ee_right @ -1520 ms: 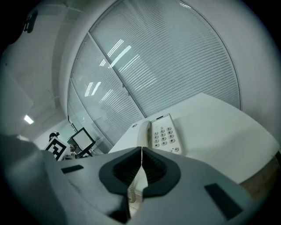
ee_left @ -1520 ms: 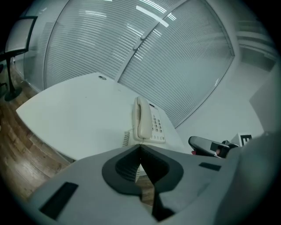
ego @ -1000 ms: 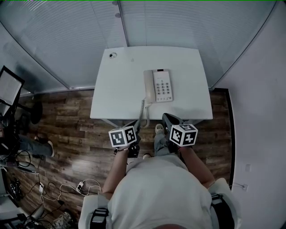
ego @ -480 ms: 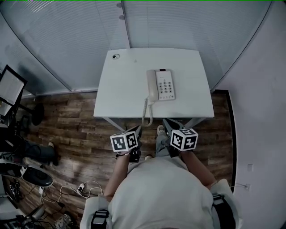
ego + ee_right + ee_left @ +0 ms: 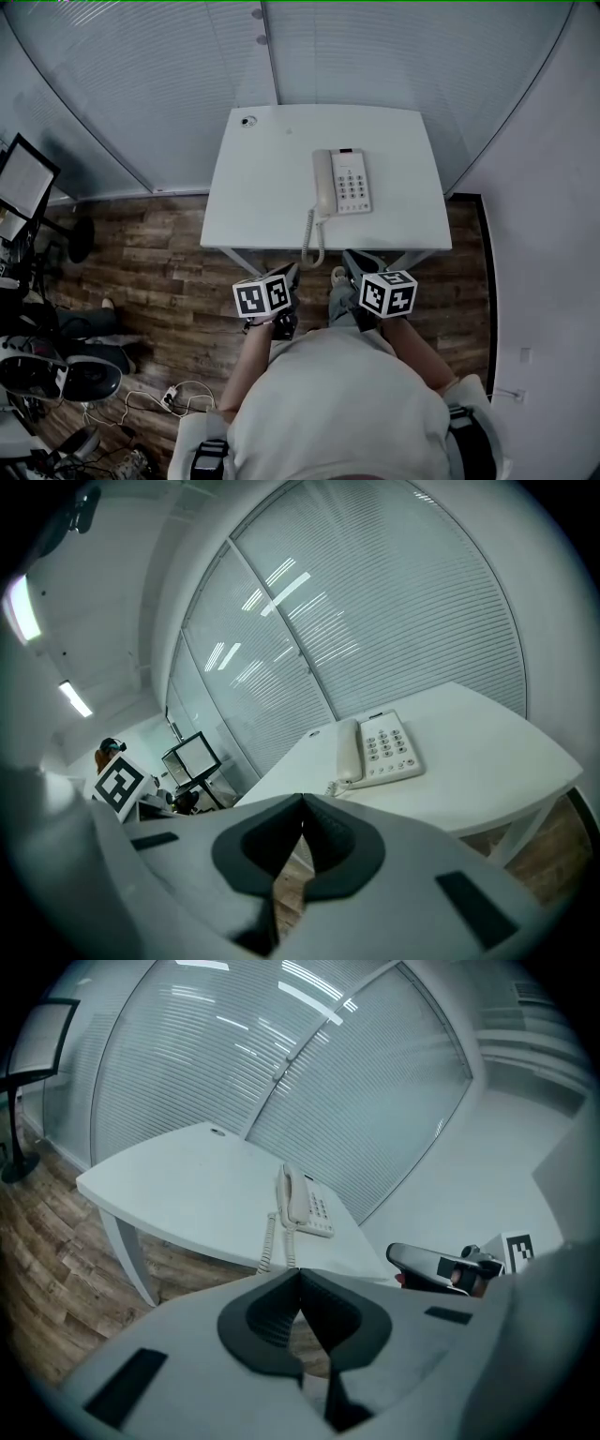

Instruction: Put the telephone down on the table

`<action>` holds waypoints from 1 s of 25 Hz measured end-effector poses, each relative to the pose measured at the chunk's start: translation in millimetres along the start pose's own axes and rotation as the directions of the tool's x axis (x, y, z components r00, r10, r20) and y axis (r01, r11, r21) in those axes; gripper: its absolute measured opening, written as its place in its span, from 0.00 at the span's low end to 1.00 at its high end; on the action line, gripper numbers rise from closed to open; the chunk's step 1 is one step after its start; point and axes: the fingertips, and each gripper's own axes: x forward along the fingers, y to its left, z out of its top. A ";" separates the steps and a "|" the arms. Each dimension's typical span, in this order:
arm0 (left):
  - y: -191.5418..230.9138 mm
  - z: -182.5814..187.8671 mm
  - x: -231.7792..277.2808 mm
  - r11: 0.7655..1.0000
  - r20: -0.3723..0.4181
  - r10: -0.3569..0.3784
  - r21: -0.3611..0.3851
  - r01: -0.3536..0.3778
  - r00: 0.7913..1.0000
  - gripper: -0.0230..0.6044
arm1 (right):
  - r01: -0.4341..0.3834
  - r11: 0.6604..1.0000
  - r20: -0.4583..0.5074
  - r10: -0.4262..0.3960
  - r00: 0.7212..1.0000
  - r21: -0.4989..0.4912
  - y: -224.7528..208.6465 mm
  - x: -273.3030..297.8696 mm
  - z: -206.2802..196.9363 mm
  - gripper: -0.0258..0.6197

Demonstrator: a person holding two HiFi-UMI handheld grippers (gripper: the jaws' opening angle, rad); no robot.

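Note:
A white telephone (image 5: 343,182) lies on the white table (image 5: 262,197) with its handset resting in the cradle on its left side. Its coiled cord (image 5: 312,239) hangs over the table's front edge. Both grippers hang in front of that edge, off the table and apart from the phone. My left gripper (image 5: 289,274) is shut and holds nothing. My right gripper (image 5: 356,262) is also shut and empty. The left gripper view shows the telephone (image 5: 305,1206) beyond the closed left gripper (image 5: 300,1274). In the right gripper view the telephone (image 5: 384,749) lies past the closed right gripper (image 5: 302,803).
A glass wall with blinds stands behind the table, and a white wall is at the right. A cable grommet (image 5: 248,121) sits in the table's back left corner. A monitor on a stand (image 5: 23,187), an office chair (image 5: 56,375) and floor cables (image 5: 178,389) are at the left.
Both grippers have drawn back a little from the table's front edge, still shut. The telephone has not moved on the table. An office chair has come into view at the lower left.

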 end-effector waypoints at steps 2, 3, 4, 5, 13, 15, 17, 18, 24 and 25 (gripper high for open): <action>-0.1 -0.2 -0.8 1.000 0.000 -0.003 0.001 0.003 1.000 0.07 | 0.001 1.000 -0.006 -0.001 1.000 -0.001 0.0 1.1 -1.4 0.07; -0.1 0.2 -0.6 1.000 0.001 -0.004 0.001 0.004 1.000 0.07 | 0.003 1.000 -0.009 -0.003 1.000 -0.002 -0.6 1.9 -2.0 0.07; -0.1 0.5 -0.2 1.000 0.001 -0.005 0.001 0.005 1.000 0.07 | 0.005 1.000 -0.011 -0.005 1.000 -0.003 -1.0 2.7 -2.4 0.07; 0.0 0.9 0.2 1.000 0.001 -0.005 0.001 0.005 1.000 0.07 | 0.006 1.000 -0.010 -0.006 1.000 -0.004 -1.1 3.5 -2.3 0.07; -1.1 3.7 1.9 1.000 0.006 -0.005 -0.004 0.005 1.000 0.07 | -0.006 1.000 0.013 0.006 1.000 -0.006 4.2 6.9 5.7 0.07; -0.9 3.9 2.5 1.000 0.006 -0.002 -0.003 0.002 1.000 0.07 | -0.009 1.000 0.020 0.009 1.000 -0.008 4.4 7.0 8.3 0.07; -0.4 3.2 2.2 1.000 0.004 0.000 -0.005 0.000 1.000 0.07 | -0.010 1.000 0.019 0.010 1.000 -0.007 4.4 6.4 8.3 0.07; -0.2 3.4 1.6 1.000 0.005 0.000 -0.006 0.000 1.000 0.07 | -0.010 1.000 0.018 0.010 1.000 -0.008 4.5 6.0 8.2 0.07; 0.2 7.9 0.1 1.000 0.012 -0.005 -0.015 0.005 1.000 0.07 | 0.003 1.000 0.019 -0.002 1.000 -0.004 1.0 4.5 8.2 0.07; -0.2 8.0 -0.2 1.000 0.013 -0.006 -0.017 0.006 1.000 0.07 | 0.005 1.000 0.021 -0.005 1.000 -0.005 0.2 4.0 8.4 0.07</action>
